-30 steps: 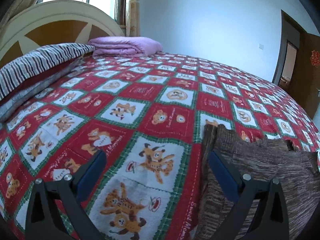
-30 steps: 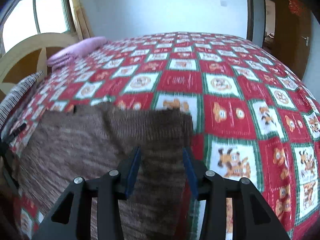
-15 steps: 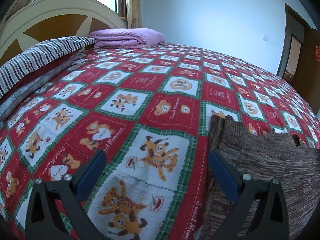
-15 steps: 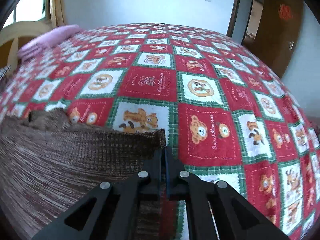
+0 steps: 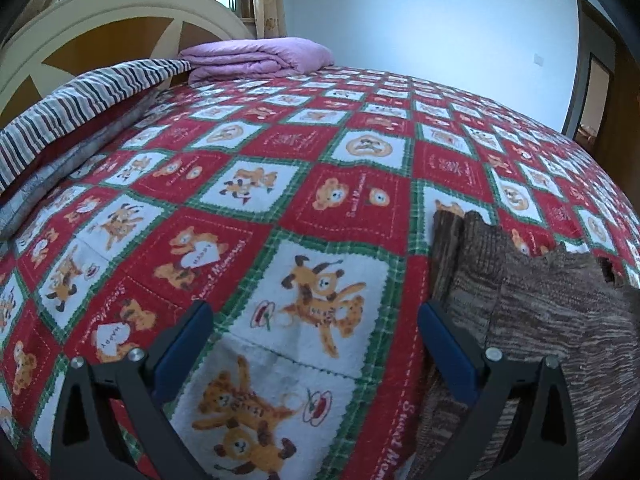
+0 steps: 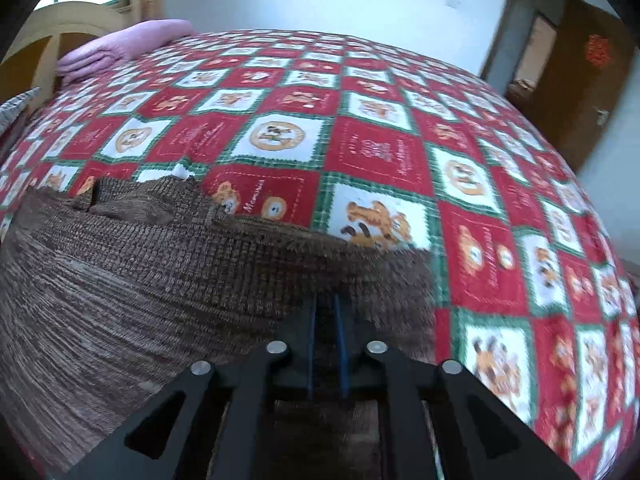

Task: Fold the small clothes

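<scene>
Item: brown knit garment (image 6: 152, 280), one piece, lying on the bed (image 6: 360, 152) over the red teddy-bear quilt, near the edge closest to you. In the left wrist view it sits at the right side (image 5: 540, 320), its left edge just beside your left gripper's inner finger.

Change noted: a second ago your right gripper (image 6: 325, 344) hovered spread above the knit. It then pressed together, and its jaws have just been opening a little again. They now stand at a narrow gap, and the knit's far edge bunches up right in front of them. The fabric appears drawn in between the blue pads, though whether they press on it you cannot tell from this blurred view. The garment's far right corner, flat before, now rides up in a ridge toward the gripper. Your view has swung right across the quilt.

Left gripper (image 5: 312, 344): spread wide, nothing between the fingers, over bare quilt; barely shifted.

Meaning for the task: judged the opening pinch of a first fold, corner taken but not yet carried over.

Containers: none in view. Loose items only: folded purple blanket (image 5: 256, 58) by the headboard (image 5: 120, 12), striped bedding (image 5: 80, 100) at left.
</scene>
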Tool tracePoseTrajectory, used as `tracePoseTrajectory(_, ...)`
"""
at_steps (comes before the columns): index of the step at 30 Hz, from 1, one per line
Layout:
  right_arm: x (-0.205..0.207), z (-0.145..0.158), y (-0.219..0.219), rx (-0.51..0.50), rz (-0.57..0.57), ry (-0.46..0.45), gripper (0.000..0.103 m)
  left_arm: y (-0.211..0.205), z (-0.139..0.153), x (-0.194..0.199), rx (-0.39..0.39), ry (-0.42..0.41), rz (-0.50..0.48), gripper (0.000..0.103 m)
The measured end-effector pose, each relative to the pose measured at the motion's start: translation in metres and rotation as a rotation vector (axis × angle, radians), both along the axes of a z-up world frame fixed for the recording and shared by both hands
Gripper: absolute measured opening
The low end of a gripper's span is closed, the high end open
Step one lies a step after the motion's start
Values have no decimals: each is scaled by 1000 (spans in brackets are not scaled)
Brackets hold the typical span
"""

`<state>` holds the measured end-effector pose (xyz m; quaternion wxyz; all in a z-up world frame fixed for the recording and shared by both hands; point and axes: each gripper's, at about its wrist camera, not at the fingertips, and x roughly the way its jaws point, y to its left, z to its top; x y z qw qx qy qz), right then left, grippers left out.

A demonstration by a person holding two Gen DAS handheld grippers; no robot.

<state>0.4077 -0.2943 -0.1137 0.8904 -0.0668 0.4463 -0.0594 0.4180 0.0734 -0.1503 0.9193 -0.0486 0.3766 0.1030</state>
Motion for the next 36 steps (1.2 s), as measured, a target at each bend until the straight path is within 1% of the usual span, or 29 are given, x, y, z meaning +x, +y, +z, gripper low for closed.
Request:
tracePoseTrajectory(1, -8, 4, 5, 17, 19, -15, 24, -1, 0, -1, 4, -1, -2, 103)
tracePoseTrajectory(3, -30, 13, 23, 53, 66, -49, 41, -1, 0, -1, 10, -2, 0, 103)
tracePoseTrajectory(4, -41, 15, 33, 68, 89, -62, 56, -1, 0, -1, 9, 0, -1, 103)
tracePoseTrajectory(5, -51, 15, 45, 83, 115, -73, 66, -1, 0, -1, 10, 1, 0, 103)
tracePoseTrajectory(7, -67, 13, 72, 119, 191, -78, 66, -1, 0, -1, 13, 4, -1, 103)
tracePoseTrajectory(9, -84, 9, 104, 116, 264, -69, 66, -4, -1, 0, 17, 20, -23, 103)
tracePoseTrajectory(11, -97, 4, 132, 88, 332, -66, 66, -7, -5, 4, 16, 59, -71, 103)
tracePoseTrajectory(12, -106, 1, 153, 55, 386, -66, 66, -7, -6, 4, 14, 67, -84, 103)
tracePoseTrajectory(15, -124, -6, 191, 2, 486, -72, 66, -5, -6, 2, -3, 68, -92, 103)
tracePoseTrajectory(18, -138, -14, 217, -45, 539, -84, 66, -5, -5, 1, -7, 62, -91, 103)
tracePoseTrajectory(21, -151, -21, 235, -84, 575, -89, 66, -5, -4, -2, -10, 51, -102, 103)
tracePoseTrajectory(24, -162, -30, 248, -142, 617, -96, 66, 1, -1, -6, -69, 30, -140, 103)
tracePoseTrajectory(26, -167, -36, 254, -184, 628, -108, 66, 5, -2, -6, -92, 37, -138, 103)
tracePoseTrajectory(27, -169, -38, 254, -194, 622, -128, 66, 7, -2, -6, -107, 41, -137, 103)
tracePoseTrajectory(29, -173, -39, 250, -177, 605, -136, 66, 11, -3, -8, -133, 46, -136, 103)
tracePoseTrajectory(33, -176, -38, 240, -120, 574, -131, 66, 17, -2, -16, -160, 45, -142, 103)
tracePoseTrajectory(36, -178, -39, 247, -162, 581, -143, 66, 20, -2, -18, -183, 46, -160, 103)
